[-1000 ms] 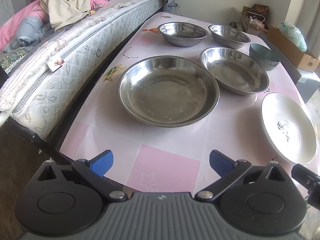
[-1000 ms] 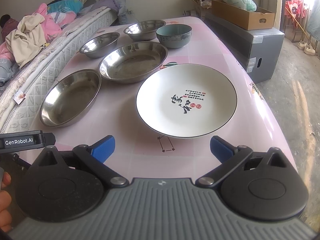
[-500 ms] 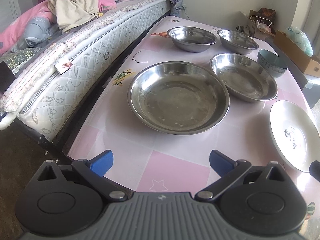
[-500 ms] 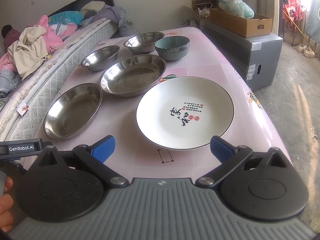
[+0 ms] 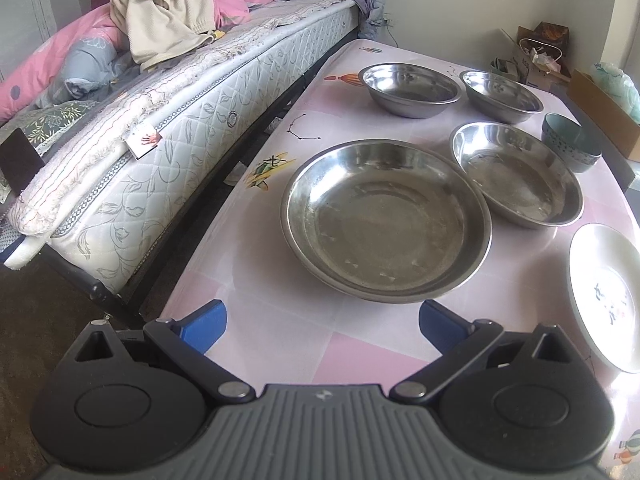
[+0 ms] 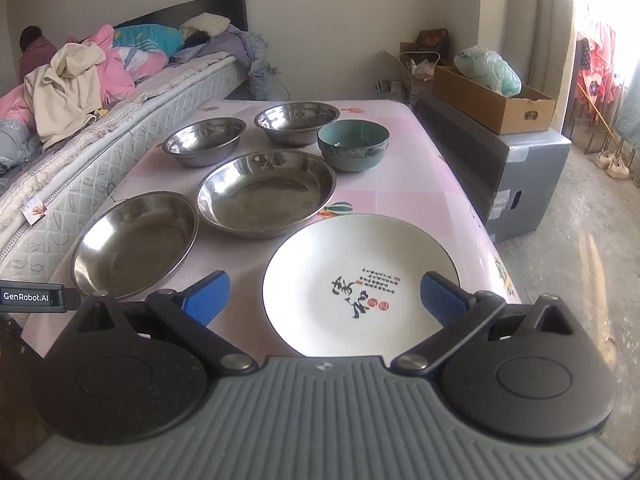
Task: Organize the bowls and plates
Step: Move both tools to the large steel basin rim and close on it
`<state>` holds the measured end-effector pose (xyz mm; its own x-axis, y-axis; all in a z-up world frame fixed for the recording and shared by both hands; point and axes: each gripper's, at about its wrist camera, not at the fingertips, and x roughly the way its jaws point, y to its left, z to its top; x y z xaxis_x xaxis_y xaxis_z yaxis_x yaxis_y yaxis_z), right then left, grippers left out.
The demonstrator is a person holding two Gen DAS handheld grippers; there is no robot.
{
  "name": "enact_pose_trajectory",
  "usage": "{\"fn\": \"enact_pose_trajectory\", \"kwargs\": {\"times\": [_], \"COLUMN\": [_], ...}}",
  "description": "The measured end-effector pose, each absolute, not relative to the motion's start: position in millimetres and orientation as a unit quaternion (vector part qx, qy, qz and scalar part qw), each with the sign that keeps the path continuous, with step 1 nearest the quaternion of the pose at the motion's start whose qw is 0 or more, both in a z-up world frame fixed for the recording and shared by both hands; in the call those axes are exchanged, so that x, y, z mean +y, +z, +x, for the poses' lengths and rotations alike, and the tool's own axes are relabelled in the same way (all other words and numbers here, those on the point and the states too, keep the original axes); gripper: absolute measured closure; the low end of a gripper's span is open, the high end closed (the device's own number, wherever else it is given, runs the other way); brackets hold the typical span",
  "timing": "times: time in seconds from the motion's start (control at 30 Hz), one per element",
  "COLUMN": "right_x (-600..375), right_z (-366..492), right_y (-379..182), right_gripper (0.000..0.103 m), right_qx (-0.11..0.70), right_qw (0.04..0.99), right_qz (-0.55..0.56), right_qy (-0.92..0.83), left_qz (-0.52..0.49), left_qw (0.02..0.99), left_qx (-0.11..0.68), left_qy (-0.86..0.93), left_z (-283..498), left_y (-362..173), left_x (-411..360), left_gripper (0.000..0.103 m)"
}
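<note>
Jaws of both grippers gape empty, the right gripper (image 6: 325, 296) seemingly hovering above the white plate (image 6: 320, 276).

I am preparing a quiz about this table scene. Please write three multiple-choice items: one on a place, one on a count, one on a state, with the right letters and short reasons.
1. Where does the teal ceramic bowl stand?
A. on the mattress
B. on the table's far right part, beside a small steel bowl
C. inside the white plate

2. How many stainless steel dishes are on the table?
A. two
B. four
C. six

3. What is the state of the right gripper?
A. open, holding nothing
B. shut on the plate
C. shut on a bowl

Answers:
1 B: the right wrist view shows it next to the far steel bowl.
2 B: two small bowls and two wide shallow pans are seen.
3 A: its blue fingers stand wide apart above the white plate.
</note>
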<state>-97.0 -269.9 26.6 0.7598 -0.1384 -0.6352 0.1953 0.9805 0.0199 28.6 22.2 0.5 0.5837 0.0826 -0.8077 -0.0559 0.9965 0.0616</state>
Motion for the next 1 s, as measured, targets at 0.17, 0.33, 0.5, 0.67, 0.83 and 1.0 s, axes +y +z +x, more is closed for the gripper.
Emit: {"fn": "enact_pose_trajectory", "kwargs": {"times": [0.17,0.33,0.5,0.67,0.83,1.0], "right_x": [-267,-277,-290,-293,-292,-295], "right_z": [-80,-57,-31,0,48,112], "right_y": [41,55,66,78,83,79], "right_gripper": [0.001,0.001,0.001,0.001,0.001,0.002], "right_qx": [0.309,0.3,0.288,0.273,0.272,0.278], "right_qw": [0.948,0.952,0.957,0.961,0.958,0.949], "right_qz": [-0.013,-0.004,0.017,0.036,0.064,0.102], "right_qy": [-0.082,-0.066,-0.014,0.029,0.067,0.107], "left_qz": [0.014,-0.002,-0.018,-0.044,-0.084,-0.081], "left_qw": [0.894,0.891,0.889,0.895,0.904,0.923], "left_qx": [0.444,0.449,0.45,0.438,0.418,0.376], "left_qy": [0.055,0.067,0.086,0.065,0.029,-0.005], "left_z": [48,73,97,121,154,199], "left_y": [3,3,3,10,19,21], "left_x": [35,52,70,84,93,94], "left_gripper": [0.0,0.0,0.0,0.0,0.0,0.001]}}
